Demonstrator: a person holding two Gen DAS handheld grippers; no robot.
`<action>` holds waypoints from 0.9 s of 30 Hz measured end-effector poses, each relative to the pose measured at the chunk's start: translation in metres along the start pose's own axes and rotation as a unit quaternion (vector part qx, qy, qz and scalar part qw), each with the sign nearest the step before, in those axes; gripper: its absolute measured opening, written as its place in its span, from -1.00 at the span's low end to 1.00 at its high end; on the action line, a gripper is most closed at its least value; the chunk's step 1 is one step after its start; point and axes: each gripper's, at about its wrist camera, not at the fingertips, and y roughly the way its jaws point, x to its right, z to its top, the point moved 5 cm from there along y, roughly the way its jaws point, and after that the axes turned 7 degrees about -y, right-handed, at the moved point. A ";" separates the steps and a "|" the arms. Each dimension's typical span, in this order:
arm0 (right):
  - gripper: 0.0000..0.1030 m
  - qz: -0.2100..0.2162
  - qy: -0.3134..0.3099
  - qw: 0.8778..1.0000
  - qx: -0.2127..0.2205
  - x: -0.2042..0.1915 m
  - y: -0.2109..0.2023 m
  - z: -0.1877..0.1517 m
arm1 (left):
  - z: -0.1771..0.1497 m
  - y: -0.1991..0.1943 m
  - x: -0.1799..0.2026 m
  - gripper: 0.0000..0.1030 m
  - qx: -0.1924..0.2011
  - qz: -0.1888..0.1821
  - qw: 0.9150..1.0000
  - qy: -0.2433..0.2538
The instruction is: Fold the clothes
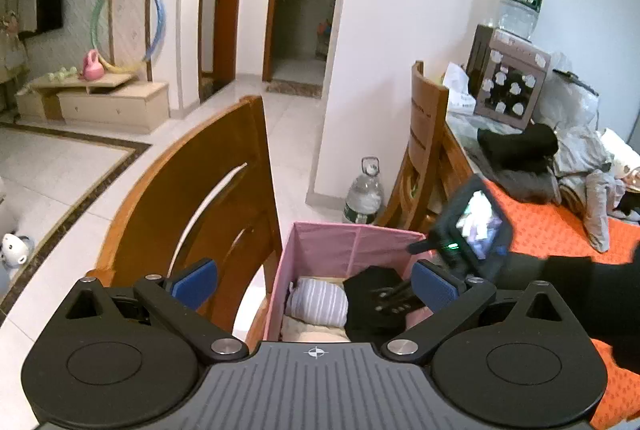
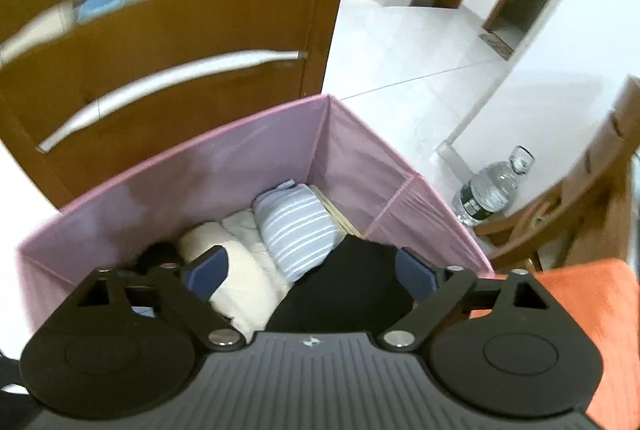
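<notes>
A pink fabric bin (image 2: 224, 166) stands beside the table and also shows in the left wrist view (image 1: 340, 246). Folded clothes lie in it: a blue-striped roll (image 2: 296, 226), a cream roll (image 2: 236, 278) and a black garment (image 2: 352, 290). My right gripper (image 2: 312, 270) is open over the bin, with the black garment lying between its wide-spread fingers. In the left wrist view the right gripper (image 1: 396, 298) reaches into the bin at the black garment (image 1: 372, 298). My left gripper (image 1: 316, 282) is open and empty above the bin. More clothes (image 1: 520, 150) lie piled on the orange-covered table (image 1: 552, 226).
A wooden chair back (image 1: 192, 198) stands just left of the bin, another chair (image 1: 424, 150) at the table's far end. A water jug (image 1: 364, 194) stands on the tiled floor. A box and bottle (image 1: 516, 50) stand on the table.
</notes>
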 end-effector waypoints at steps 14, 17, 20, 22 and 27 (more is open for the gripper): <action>0.99 -0.014 0.052 0.996 0.066 -0.072 -0.206 -0.030 | -0.028 -0.074 0.012 1.00 0.037 -0.003 0.999 -0.006; 0.99 -0.016 0.065 0.995 0.074 -0.083 -0.226 -0.039 | -0.035 -0.082 0.019 1.00 0.039 0.004 0.999 0.003; 0.99 -0.022 0.074 0.994 0.079 -0.090 -0.246 -0.049 | -0.042 -0.085 0.030 1.00 0.043 0.008 0.999 0.022; 0.99 -0.024 0.086 0.993 0.084 -0.092 -0.259 -0.056 | -0.045 -0.086 0.038 1.00 0.044 0.001 0.999 0.026; 0.99 -0.031 0.111 0.989 0.092 -0.090 -0.285 -0.075 | -0.054 -0.082 0.061 1.00 0.030 -0.026 0.999 0.034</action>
